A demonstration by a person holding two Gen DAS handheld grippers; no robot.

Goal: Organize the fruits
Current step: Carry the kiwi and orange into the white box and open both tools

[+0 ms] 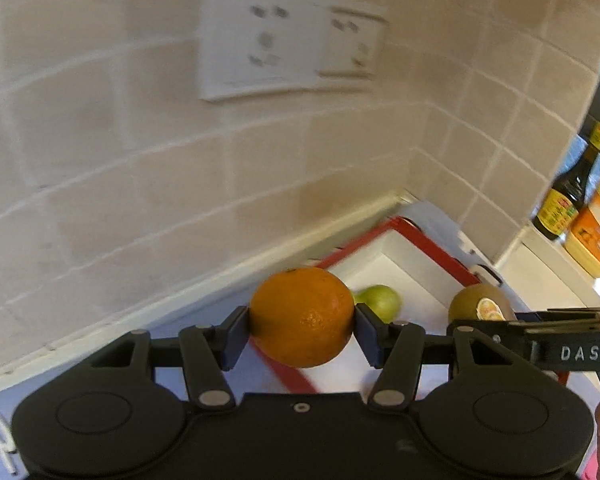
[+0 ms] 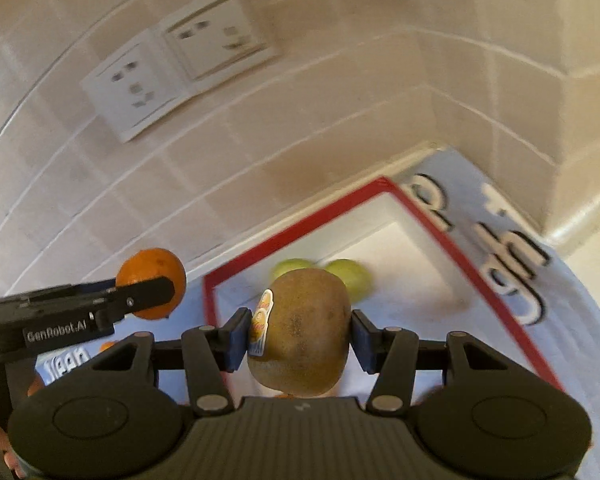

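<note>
Left wrist view: my left hand-held gripper [image 1: 302,330] clamps the orange [image 1: 302,316] between its pads, above the near rim of the red-edged tray [image 1: 428,242]. Right wrist view: my right hand-held gripper [image 2: 298,334] is closed on the kiwi [image 2: 300,332] over the same tray, which sits in the worktop's back corner and holds two green fruits [image 2: 350,278].

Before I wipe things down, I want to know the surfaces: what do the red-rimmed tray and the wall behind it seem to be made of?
The tray looks like smooth white plastic with a red rim; its flat, even, faintly glossy walls suggest that, though coated metal is possible. The wall looks like glazed beige ceramic tile: pale grout lines divide it into rectangles with a soft sheen.
</note>
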